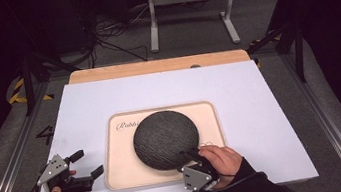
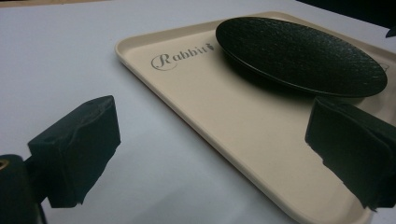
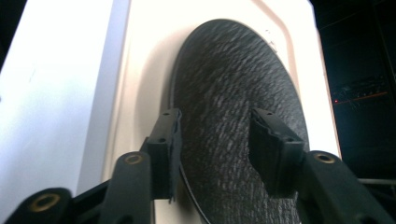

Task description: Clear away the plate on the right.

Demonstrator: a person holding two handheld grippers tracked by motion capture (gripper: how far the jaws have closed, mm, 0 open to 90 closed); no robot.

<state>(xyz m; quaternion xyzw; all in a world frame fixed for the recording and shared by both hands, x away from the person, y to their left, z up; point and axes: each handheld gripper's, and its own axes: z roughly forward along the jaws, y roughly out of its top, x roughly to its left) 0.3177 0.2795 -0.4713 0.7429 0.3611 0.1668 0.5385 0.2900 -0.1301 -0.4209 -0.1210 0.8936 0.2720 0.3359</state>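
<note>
High view: black textured plate (image 1: 166,139) sits on the beige tray (image 1: 118,169), centre of frame, on the white table (image 1: 260,98). Our right gripper (image 1: 190,155) is at the plate's near rim, lower centre-right; our left gripper (image 1: 88,163) is parked lower left, just off the tray's edge, probably to stay clear. Left gripper view: jaws wide apart, nothing between them, tray and plate (image 2: 299,53) ahead at upper right. Right gripper view: jaws partly open, straddling the plate (image 3: 233,116) rim, one pad (image 3: 168,140) under the edge, the other (image 3: 268,149) over the top; we see a gap, so no clamp, likely a release or pre-grasp.
</note>
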